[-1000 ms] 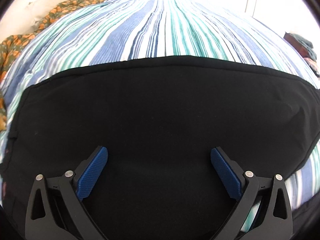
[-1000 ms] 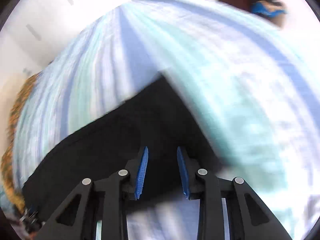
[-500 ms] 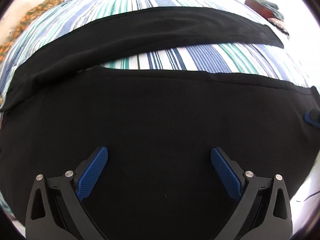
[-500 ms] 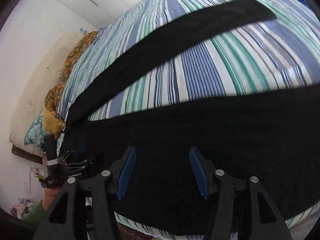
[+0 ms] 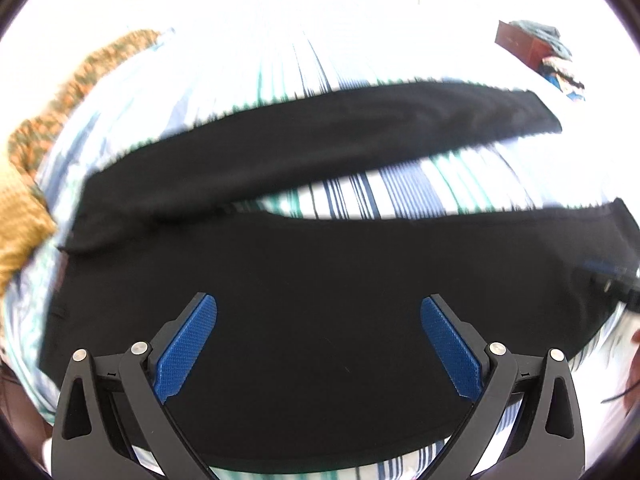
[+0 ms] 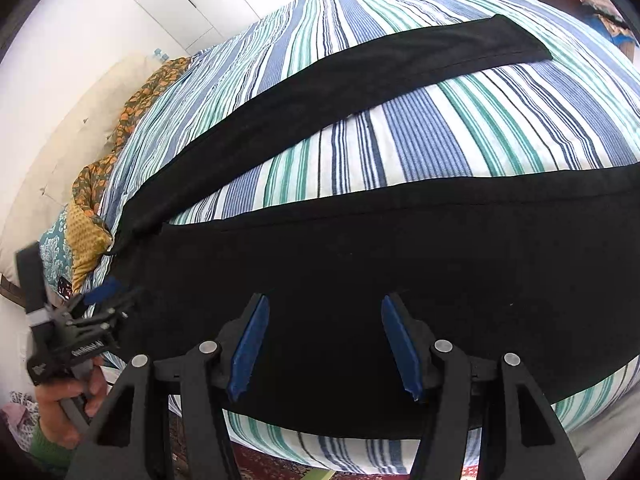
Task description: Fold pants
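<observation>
Black pants (image 6: pixel 360 264) spread flat on striped bed (image 6: pixel 460 148), legs splayed apart. Left tool (image 5: pixel 319 346) wide open, empty, above near leg; right tool (image 6: pixel 326 348) partly open, empty. Best to pinch both layers at hem and waistband, carry near leg onto far leg, edges aligned

Left gripper (image 5: pixel 319 344) and right gripper (image 6: pixel 325 346): jaws spread wide, empty.

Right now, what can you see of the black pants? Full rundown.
The black pants are plain, matte, soft-looking fabric, spread flat on the striped bedspread. The two legs splay in a V, joined near the left side: the far leg runs up to the right with its hem visible, the near leg fills the foreground. Neither open tongs, left or right, grips them.
</observation>
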